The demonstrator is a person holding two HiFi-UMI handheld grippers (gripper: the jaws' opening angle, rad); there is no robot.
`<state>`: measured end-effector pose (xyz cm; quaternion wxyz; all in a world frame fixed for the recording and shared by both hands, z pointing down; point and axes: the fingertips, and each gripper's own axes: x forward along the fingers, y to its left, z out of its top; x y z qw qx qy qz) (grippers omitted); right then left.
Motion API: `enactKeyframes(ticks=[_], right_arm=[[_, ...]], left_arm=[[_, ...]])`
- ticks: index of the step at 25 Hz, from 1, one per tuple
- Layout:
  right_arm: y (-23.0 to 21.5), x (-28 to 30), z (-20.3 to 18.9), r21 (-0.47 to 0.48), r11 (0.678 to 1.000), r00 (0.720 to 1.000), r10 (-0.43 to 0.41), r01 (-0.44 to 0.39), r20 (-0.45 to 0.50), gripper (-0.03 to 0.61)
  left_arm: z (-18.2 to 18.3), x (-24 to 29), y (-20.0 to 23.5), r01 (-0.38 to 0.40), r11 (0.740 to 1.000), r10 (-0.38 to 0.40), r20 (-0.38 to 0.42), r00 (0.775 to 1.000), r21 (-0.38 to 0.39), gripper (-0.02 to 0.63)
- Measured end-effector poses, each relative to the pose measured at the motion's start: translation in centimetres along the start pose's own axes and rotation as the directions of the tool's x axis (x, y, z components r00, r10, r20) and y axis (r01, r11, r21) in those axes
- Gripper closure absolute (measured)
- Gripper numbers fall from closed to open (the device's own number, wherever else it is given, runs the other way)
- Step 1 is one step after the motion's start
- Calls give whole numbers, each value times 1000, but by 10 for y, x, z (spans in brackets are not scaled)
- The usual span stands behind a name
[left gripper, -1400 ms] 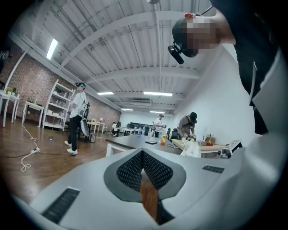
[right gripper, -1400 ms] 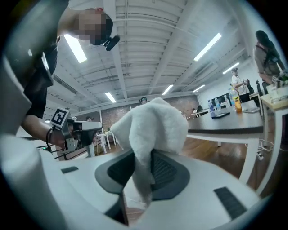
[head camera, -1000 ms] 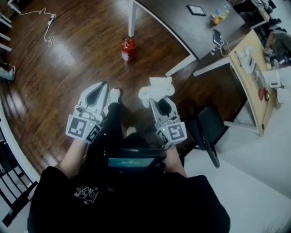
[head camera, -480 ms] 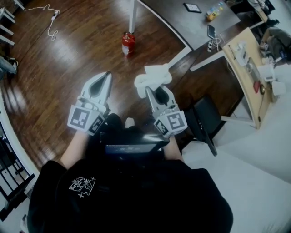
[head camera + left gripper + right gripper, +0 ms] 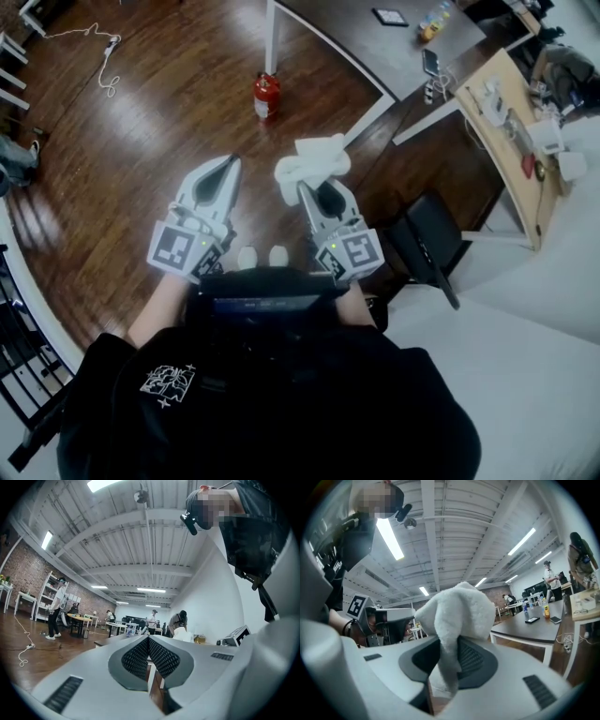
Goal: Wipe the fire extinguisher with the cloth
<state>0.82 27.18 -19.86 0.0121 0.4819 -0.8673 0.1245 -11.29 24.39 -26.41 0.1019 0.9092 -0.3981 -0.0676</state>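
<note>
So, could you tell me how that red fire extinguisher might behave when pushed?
The fire extinguisher stands upright on the glossy wooden floor, so a firm push might slide or tip it. Being cylindrical, it would likely roll if toppled.

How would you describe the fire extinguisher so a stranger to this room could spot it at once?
Find the dark table with white legs at the top of the head view. On the wooden floor beside its corner leg stands the fire extinguisher, small and upright. It is the only red thing on that floor, away from the white cable.
</note>
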Motion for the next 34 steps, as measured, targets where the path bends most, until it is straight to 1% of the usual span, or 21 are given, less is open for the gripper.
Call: enactKeyframes(ticks=[5, 12, 17, 27, 34], right_arm=[[4, -1, 5, 4, 1000, 1000, -11, 11, -5, 460], [6, -3, 10, -15, 1000, 1000, -24, 24, -6, 462], [6, -3, 11, -21, 999, 1000, -25, 25, 1, 462], [6, -3, 11, -25, 1000, 1000, -15, 15, 0, 462], [8, -1, 16, -21, 1000, 1000, -9, 9, -1, 462]], left_arm=[[4, 4, -6, 34, 999, -34, -17, 999, -1, 614], [7, 3, -8, 44, 999, -44, -13, 999, -8, 614], [10, 2, -9, 41, 999, -41, 3, 999, -7, 614], [9, 2, -12, 38, 999, -38, 1, 999, -2, 614], [15, 5, -11, 33, 999, -33, 4, 999, -9, 614]])
